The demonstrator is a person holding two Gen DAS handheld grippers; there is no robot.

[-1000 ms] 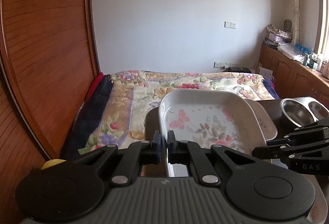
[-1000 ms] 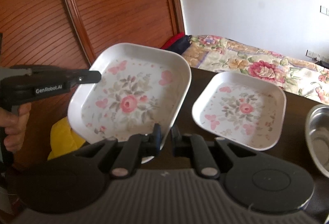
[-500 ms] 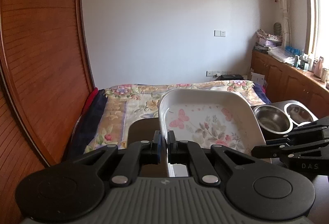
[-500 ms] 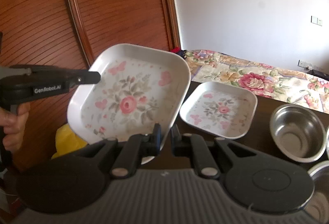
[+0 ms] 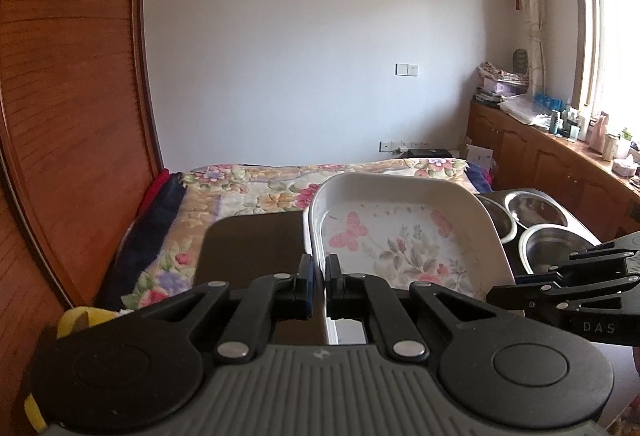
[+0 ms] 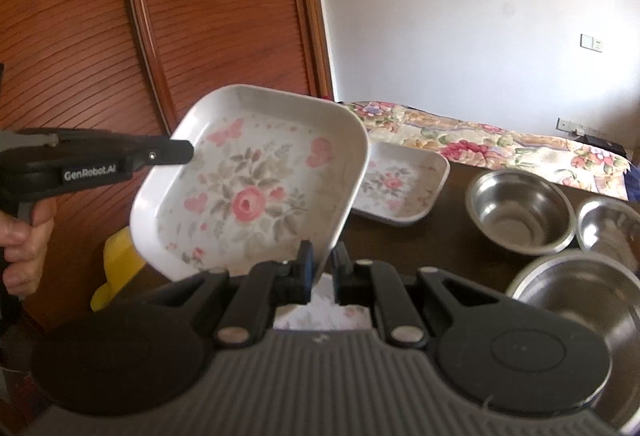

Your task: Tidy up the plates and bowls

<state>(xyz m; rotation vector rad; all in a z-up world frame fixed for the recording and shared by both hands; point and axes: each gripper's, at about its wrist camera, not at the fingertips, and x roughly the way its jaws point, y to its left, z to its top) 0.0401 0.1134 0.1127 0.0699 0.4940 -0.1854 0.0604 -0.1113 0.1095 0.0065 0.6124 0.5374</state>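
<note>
The dark wooden bench [image 6: 460,196] carries the rest of the set. A smaller white floral square plate [image 6: 400,188] lies at about one o'clock from the right gripper [image 6: 322,260], and three round stainless-steel bowls [image 6: 520,210] cluster at two to three o'clock.

The large white square plate with pink roses and butterflies [image 6: 248,188] hangs in the air above the bench's near-left edge. It tilts, with its far rim higher. The right gripper's jaws are pinched narrow on its near rim. The left gripper [image 5: 318,274] clamps another rim in the same way.

The likely trouble is two thin rim grips on a smooth, glazed plate — if the hands drift apart or twist unevenly, one rim could slide free. The plate would then swing down onto the smaller one or the bowls. Lowering it off-centre could also leave it rocking on the smaller plate's raised rim.
</note>
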